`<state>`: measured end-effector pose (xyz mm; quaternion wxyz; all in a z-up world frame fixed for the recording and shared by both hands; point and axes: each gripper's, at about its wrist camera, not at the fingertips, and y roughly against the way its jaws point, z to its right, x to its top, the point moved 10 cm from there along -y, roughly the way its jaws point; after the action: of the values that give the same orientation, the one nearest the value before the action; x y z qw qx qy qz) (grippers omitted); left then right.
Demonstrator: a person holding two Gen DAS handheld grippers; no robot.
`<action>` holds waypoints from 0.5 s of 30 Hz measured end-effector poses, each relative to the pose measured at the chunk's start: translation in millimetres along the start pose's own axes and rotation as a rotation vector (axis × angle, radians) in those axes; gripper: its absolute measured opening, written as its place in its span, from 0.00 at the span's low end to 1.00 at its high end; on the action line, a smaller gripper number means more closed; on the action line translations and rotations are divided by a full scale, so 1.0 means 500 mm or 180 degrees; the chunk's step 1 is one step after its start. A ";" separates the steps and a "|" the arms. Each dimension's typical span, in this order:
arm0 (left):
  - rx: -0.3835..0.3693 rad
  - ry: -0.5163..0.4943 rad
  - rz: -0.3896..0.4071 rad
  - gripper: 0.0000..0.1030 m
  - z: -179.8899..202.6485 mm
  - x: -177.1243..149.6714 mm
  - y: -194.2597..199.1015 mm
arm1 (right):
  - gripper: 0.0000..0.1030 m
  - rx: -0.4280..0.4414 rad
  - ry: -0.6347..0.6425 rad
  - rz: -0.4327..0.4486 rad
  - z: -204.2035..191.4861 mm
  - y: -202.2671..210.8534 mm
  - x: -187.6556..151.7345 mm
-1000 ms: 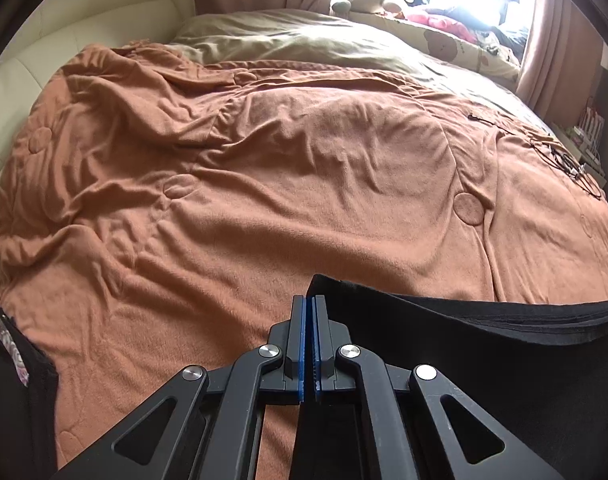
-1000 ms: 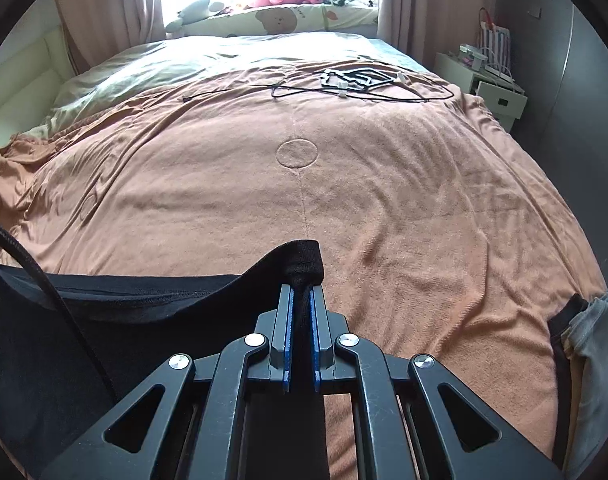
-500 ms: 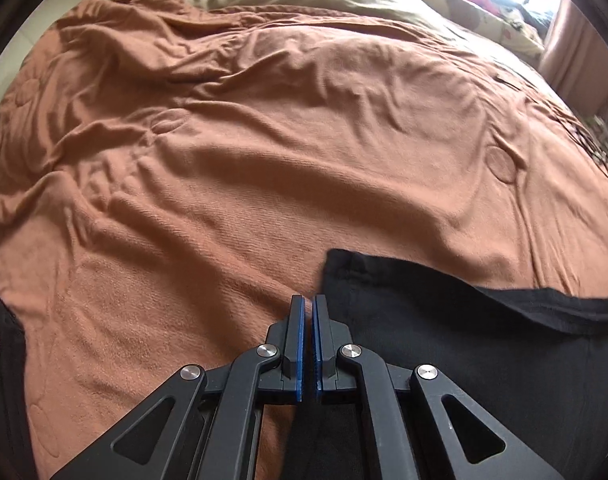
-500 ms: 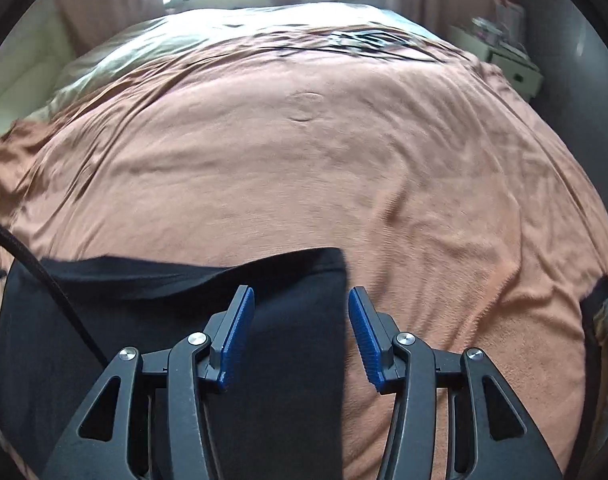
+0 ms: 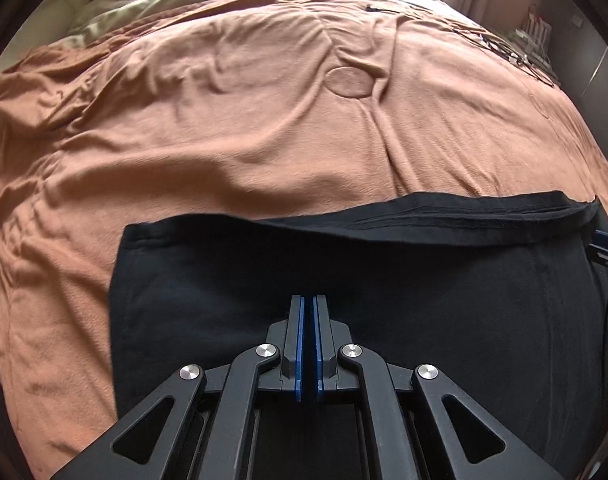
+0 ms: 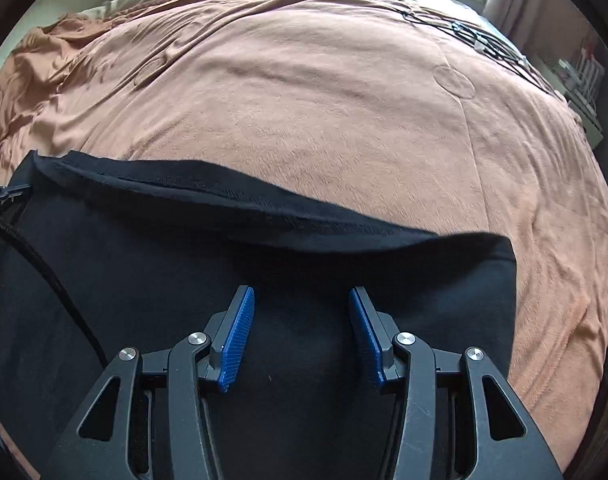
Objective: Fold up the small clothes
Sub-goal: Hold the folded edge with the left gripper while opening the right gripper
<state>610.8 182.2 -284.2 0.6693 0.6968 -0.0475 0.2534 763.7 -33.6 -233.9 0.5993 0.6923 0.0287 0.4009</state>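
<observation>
Garment (image 6: 304, 272) now lies flat on the near blanket (image 6: 344, 100), released: right gripper (image 6: 302, 300) jaws apart, empty; left gripper (image 5: 308, 300) jaws together above cloth, no longer pinching its corner. Next fold pending.

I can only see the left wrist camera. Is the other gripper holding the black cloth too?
Observer: No. The right gripper is open. Its jaws have just been opening, and the black cloth lies under them, not pinched.
Operator: Is anything lying on the cloth over there?
Observer: Yes. A black cable runs across its left part in the right wrist view.
</observation>
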 end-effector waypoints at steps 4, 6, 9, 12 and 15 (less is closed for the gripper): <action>0.0110 -0.0051 0.0018 0.04 0.022 0.025 -0.016 | 0.45 -0.0052 -0.0097 0.0084 -0.004 -0.023 0.031; 0.0089 -0.0022 0.0034 0.04 0.035 0.040 -0.021 | 0.45 -0.0062 -0.0194 0.0106 -0.002 -0.035 0.046; 0.0123 0.0025 0.0047 0.04 0.048 0.062 -0.031 | 0.45 -0.0033 -0.0376 0.0143 0.001 -0.052 0.066; 0.0091 0.0161 0.0041 0.04 0.056 0.078 -0.041 | 0.45 -0.0012 -0.0529 0.0180 0.005 -0.061 0.080; 0.0011 0.0232 0.0090 0.04 0.069 0.090 -0.041 | 0.45 0.0060 -0.0666 0.0255 0.009 -0.060 0.094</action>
<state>668.2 163.6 -282.9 0.6658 0.6875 -0.0325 0.2882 811.1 -4.5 -234.8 0.5759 0.7367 -0.0579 0.3497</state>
